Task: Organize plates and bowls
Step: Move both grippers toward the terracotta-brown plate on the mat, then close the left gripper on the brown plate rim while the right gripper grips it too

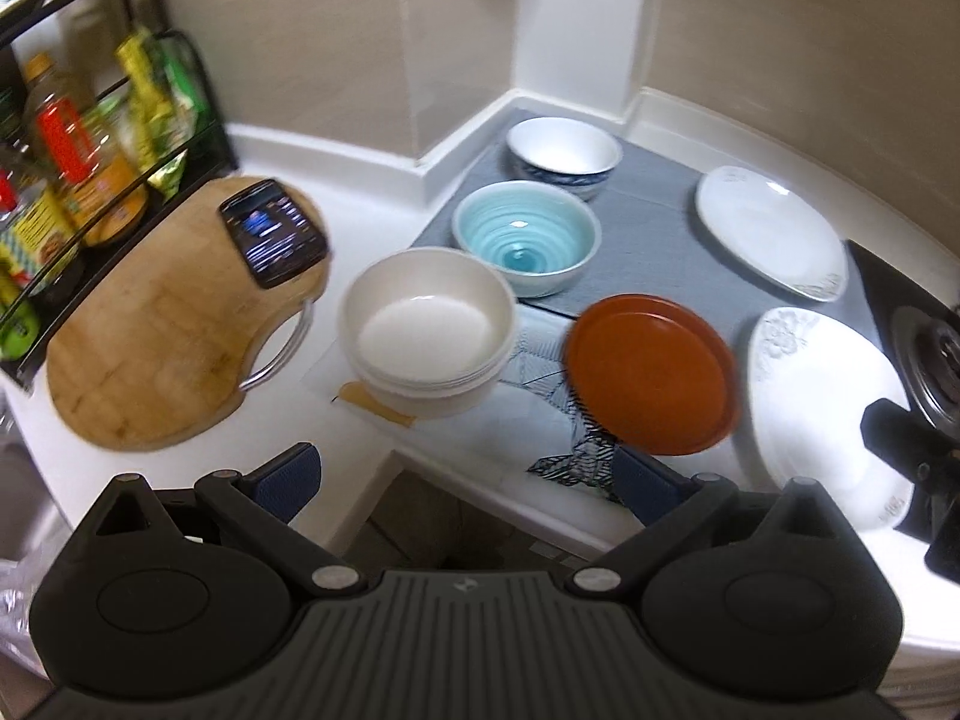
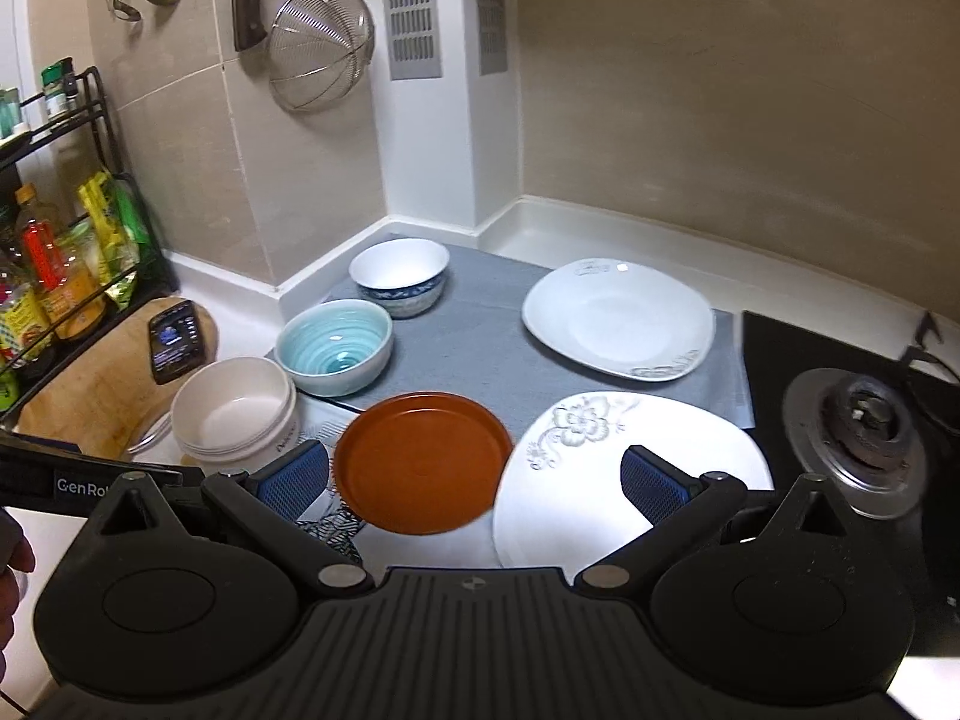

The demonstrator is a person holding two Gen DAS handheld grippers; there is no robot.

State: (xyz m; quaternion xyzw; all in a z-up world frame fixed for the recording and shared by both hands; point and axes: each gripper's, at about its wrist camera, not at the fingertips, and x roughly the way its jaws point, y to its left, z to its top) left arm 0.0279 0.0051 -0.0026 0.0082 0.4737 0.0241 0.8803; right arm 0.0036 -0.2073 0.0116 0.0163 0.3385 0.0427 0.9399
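Note:
On the counter stand three bowls in a row: a blue-patterned bowl [image 1: 564, 156] [image 2: 401, 276] at the back, a teal-lined bowl [image 1: 527, 243] [image 2: 336, 345], and a cream bowl [image 1: 429, 330] [image 2: 235, 411] nearest. An orange plate [image 1: 651, 375] [image 2: 423, 459] lies in front. Two white square plates lie to the right, one far [image 1: 771, 231] [image 2: 618, 318] and one near [image 1: 822, 408] [image 2: 576, 480]. My left gripper [image 1: 465, 489] hangs open over the counter's front edge, short of the cream bowl. My right gripper [image 2: 474, 480] is open above the orange plate and the near white plate, holding nothing.
A wooden cutting board [image 1: 168, 324] [image 2: 84, 402] with a phone [image 1: 273, 231] [image 2: 175, 339] lies left, beside a rack of bottles [image 1: 66, 180] [image 2: 54, 276]. A gas burner [image 2: 858, 438] sits right. A strainer [image 2: 318, 51] and utensils hang on the wall. A grey mat [image 1: 654, 240] [image 2: 486, 348] lies under the dishes.

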